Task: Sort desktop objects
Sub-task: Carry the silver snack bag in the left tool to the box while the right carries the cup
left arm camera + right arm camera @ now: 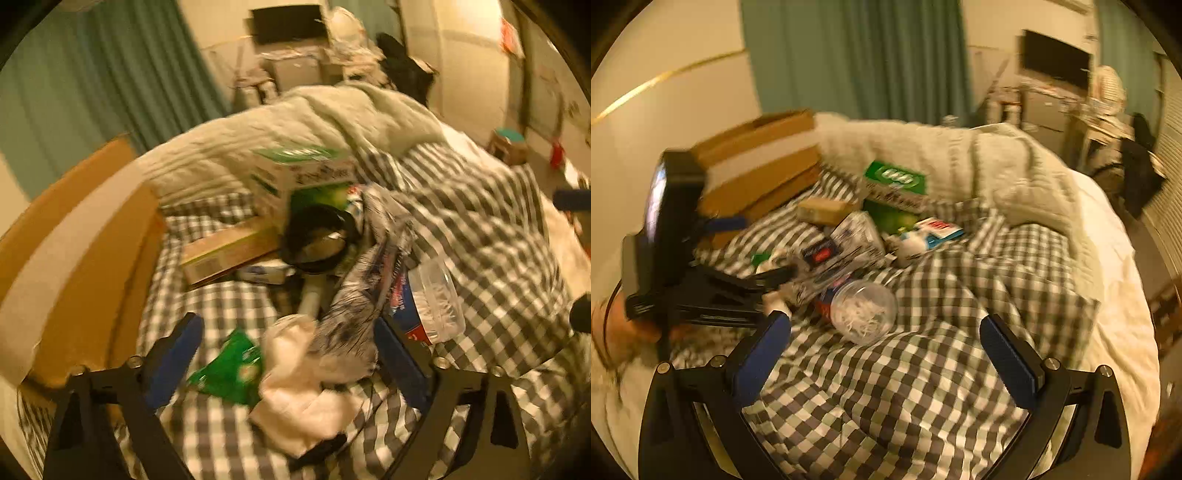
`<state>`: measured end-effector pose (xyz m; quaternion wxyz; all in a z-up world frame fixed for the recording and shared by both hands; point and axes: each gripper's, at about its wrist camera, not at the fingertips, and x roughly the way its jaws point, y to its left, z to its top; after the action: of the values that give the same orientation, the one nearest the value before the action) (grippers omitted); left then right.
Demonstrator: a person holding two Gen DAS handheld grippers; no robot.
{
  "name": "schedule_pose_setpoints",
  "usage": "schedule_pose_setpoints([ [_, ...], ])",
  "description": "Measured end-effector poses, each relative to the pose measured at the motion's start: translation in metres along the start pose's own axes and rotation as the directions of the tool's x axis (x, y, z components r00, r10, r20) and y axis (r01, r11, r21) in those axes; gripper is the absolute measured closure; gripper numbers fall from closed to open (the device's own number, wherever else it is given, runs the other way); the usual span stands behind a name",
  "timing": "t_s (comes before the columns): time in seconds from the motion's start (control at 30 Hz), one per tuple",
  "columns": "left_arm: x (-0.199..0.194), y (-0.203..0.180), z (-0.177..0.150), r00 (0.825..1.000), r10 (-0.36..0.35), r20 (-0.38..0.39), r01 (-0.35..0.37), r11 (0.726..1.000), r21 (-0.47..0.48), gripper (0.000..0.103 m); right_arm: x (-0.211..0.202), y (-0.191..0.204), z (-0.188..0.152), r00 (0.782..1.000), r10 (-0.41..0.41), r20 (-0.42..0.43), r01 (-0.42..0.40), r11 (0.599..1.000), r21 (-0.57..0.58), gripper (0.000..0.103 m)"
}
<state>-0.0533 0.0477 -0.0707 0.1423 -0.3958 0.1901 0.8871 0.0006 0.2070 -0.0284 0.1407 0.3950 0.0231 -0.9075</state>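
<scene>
A heap of small objects lies on a checked cloth (229, 306). In the left wrist view my left gripper (288, 343) is open, its jaws on either side of a crumpled white tissue (306, 391), a green packet (229, 373) and a silvery wrapper (351, 325). A clear tub of cotton swabs (436, 299) lies by the right finger. A black bowl (317, 236) and a green-and-white box (303, 173) sit behind. My right gripper (886, 343) is open and empty above the cloth, just short of the swab tub (864, 310). The left gripper shows in the right wrist view (775, 284).
Brown cardboard boxes (74, 258) stand at the left edge. A pale quilt (295, 122) is bunched behind the heap. A flat tan box (229, 251) and a white-and-blue tube (923, 236) lie in the pile. A dark screen (288, 22) and furniture stand far back.
</scene>
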Motion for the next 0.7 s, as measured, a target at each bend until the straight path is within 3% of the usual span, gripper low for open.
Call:
schedule_pose_setpoints([
  [0.07,0.009,-0.005,0.004,1.000,-0.010,-0.003,0.010,1.000,0.026,0.044,0.011,0.004,0.002,1.000,0.006,-0.025,-0.007,0.999,-0.043,0.000],
  [0.1,0.013,-0.006,0.007,0.999,-0.039,-0.005,0.040,0.999,0.034,0.072,0.016,0.005,0.003,0.999,0.021,-0.040,-0.023,0.998,-0.060,0.000],
  [0.2,0.010,-0.004,0.010,0.998,-0.070,0.006,0.070,0.997,0.025,0.090,0.029,0.009,0.005,0.996,0.058,-0.072,-0.065,0.994,-0.091,0.000],
  [0.47,-0.021,0.029,0.027,0.983,-0.163,0.088,0.170,0.982,-0.083,0.091,0.080,0.023,0.017,0.974,0.140,-0.181,-0.172,0.969,-0.179,0.000],
  [0.7,-0.024,0.057,0.033,0.990,-0.100,0.095,0.113,0.984,-0.140,0.091,0.143,0.039,0.024,0.943,0.082,-0.323,-0.163,0.959,-0.231,0.000],
])
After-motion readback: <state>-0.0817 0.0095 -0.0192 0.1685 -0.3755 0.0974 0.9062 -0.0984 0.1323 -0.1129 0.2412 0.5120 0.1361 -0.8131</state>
